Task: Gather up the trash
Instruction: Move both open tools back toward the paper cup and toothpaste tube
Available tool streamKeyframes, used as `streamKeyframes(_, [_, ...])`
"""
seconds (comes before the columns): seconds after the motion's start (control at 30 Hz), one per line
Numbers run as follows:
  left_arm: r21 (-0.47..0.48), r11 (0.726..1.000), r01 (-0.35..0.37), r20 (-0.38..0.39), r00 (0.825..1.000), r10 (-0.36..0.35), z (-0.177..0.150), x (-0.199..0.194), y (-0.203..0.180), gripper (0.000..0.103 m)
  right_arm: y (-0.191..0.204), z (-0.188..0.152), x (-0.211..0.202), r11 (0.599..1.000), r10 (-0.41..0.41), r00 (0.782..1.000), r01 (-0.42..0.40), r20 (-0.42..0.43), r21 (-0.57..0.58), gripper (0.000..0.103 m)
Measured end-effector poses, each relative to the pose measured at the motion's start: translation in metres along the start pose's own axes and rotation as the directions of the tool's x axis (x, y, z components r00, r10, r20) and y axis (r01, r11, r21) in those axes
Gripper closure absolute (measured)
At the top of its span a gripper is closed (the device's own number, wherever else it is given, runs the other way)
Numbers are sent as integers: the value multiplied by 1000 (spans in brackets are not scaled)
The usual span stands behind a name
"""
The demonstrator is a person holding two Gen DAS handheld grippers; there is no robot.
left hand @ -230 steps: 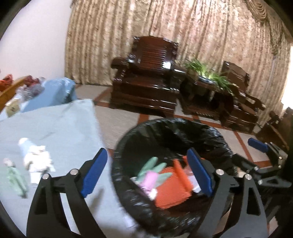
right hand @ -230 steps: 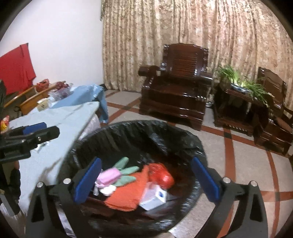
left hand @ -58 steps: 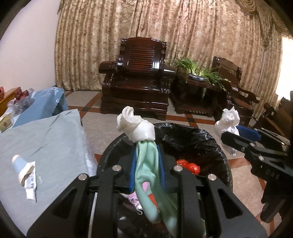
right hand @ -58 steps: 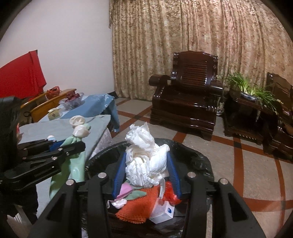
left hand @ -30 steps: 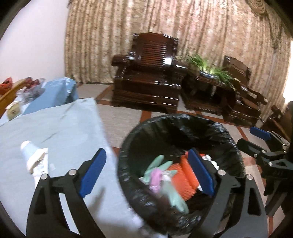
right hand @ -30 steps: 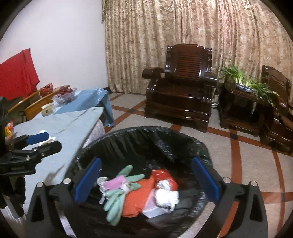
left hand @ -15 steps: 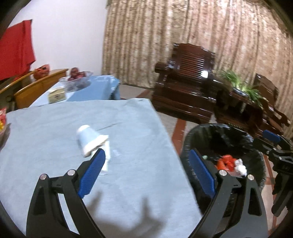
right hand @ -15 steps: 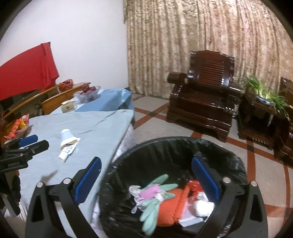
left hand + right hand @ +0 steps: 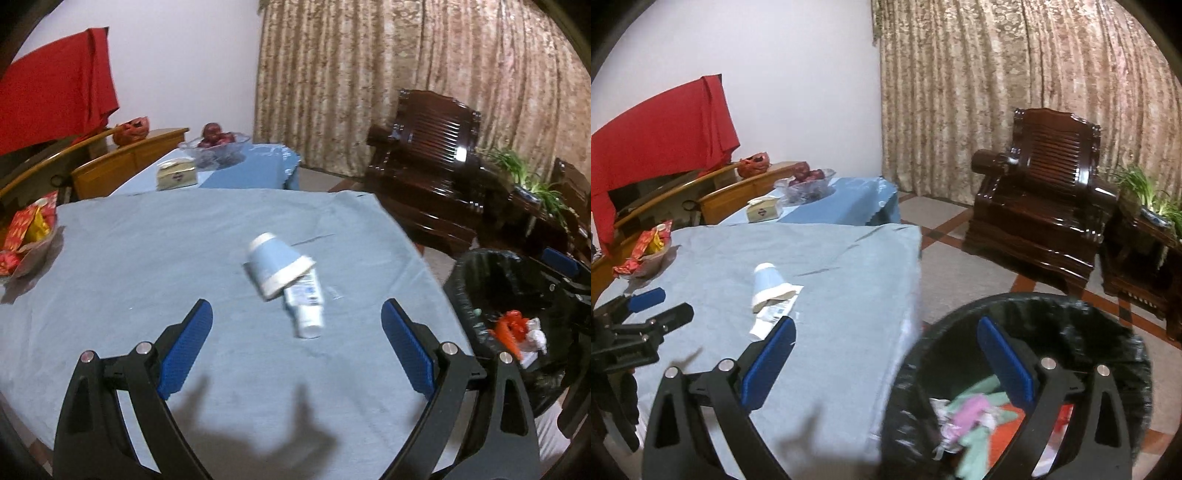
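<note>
A crushed blue-and-white paper cup (image 9: 275, 266) (image 9: 767, 282) lies on its side on the grey-blue table (image 9: 140, 258) (image 9: 849, 273), resting over a white tube (image 9: 306, 306) (image 9: 770, 315). My left gripper (image 9: 295, 343) hangs open over the table, just short of the cup and tube, nothing between its fingers. My right gripper (image 9: 886, 365) is open and empty, straddling the table's edge and the black-bagged bin (image 9: 1082, 328) (image 9: 491, 280). The bin holds green gloves (image 9: 975, 435), pink, orange and red scraps.
A bowl of red-wrapped snacks (image 9: 26, 240) sits at the table's left edge. Behind stands a second blue-covered table with a tissue box (image 9: 176, 177) and fruit bowl (image 9: 218, 142). Dark wooden armchairs (image 9: 1041, 206) and a plant (image 9: 1145, 195) line the curtained wall.
Both grippers let their trash fall into the bin and opened. The left then swung left over the table toward the cup and tube; the right also shifted left to the table's edge.
</note>
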State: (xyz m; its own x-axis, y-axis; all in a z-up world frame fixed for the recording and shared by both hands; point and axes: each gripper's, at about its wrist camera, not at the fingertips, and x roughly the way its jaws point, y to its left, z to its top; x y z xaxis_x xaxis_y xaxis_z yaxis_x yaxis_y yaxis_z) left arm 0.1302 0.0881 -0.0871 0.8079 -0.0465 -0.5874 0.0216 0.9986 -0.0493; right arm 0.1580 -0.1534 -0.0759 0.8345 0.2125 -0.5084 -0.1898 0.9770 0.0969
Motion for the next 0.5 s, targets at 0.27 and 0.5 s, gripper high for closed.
streamKeyframes(0.27, [-46,997,-63,-23,998,62,-7,13,53,13,49,-3,44,998,48,998,-49,-42,-25,6])
streamKeyframes(0.5, [-63,994,-85,-51,995,82,-14,29,82,13,83,-16,85,997,63,992,-67,-107,-42,6])
